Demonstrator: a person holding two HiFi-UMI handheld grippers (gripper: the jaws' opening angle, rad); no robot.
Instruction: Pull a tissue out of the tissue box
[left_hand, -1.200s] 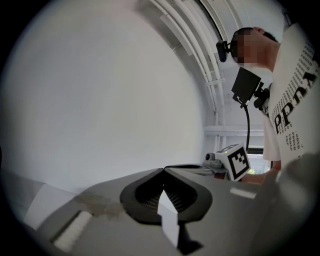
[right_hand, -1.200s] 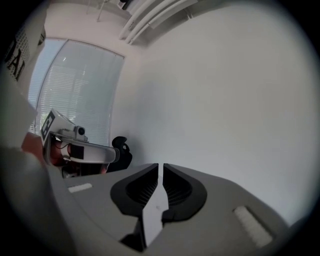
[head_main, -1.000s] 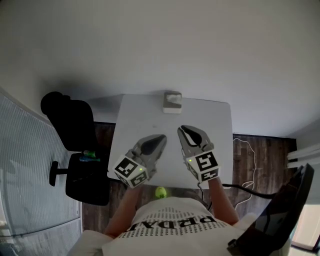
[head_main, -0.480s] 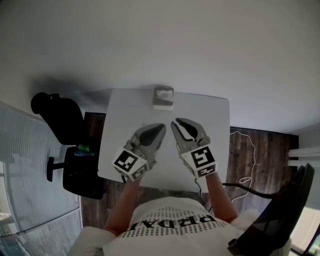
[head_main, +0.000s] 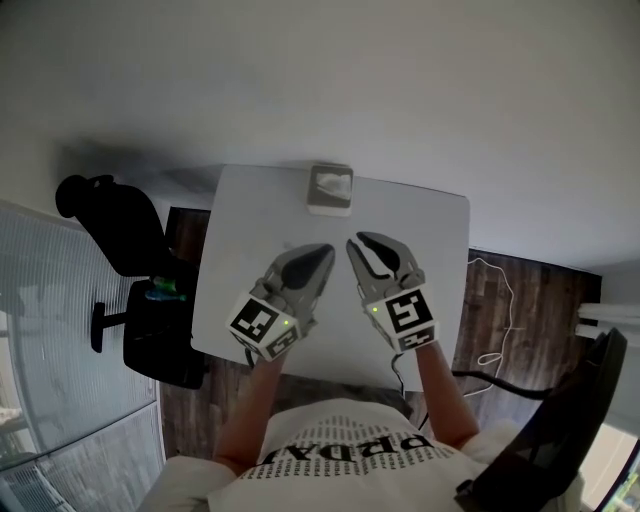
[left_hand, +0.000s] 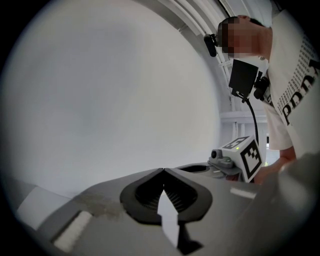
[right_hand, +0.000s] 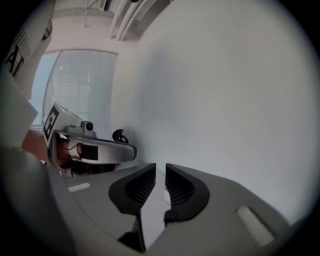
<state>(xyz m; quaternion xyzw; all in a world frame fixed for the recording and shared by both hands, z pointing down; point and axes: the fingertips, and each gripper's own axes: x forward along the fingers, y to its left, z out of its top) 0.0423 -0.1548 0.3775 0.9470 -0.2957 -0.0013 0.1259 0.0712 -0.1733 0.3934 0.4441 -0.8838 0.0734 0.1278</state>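
Note:
In the head view a pale grey tissue box (head_main: 330, 189) with a white tissue puffed out of its top stands at the far edge of the white table (head_main: 235, 225). My left gripper (head_main: 323, 252) hovers over the table's middle, short of the box, with its jaws closed tip to tip (left_hand: 163, 170) on nothing. Beside it my right gripper (head_main: 362, 242) points at the box, its jaws (right_hand: 160, 168) opening with a narrow gap and nothing between them. Neither gripper view shows the box, only a white wall.
A black office chair (head_main: 115, 215) stands left of the table, with a glass partition (head_main: 60, 400) nearer the person. A cable (head_main: 497, 300) trails over the wooden floor on the right. A dark slanted object (head_main: 560, 430) sits at the lower right.
Both grippers have moved forward from the table's near edge toward the box. The right jaws stand a little wider apart than before.

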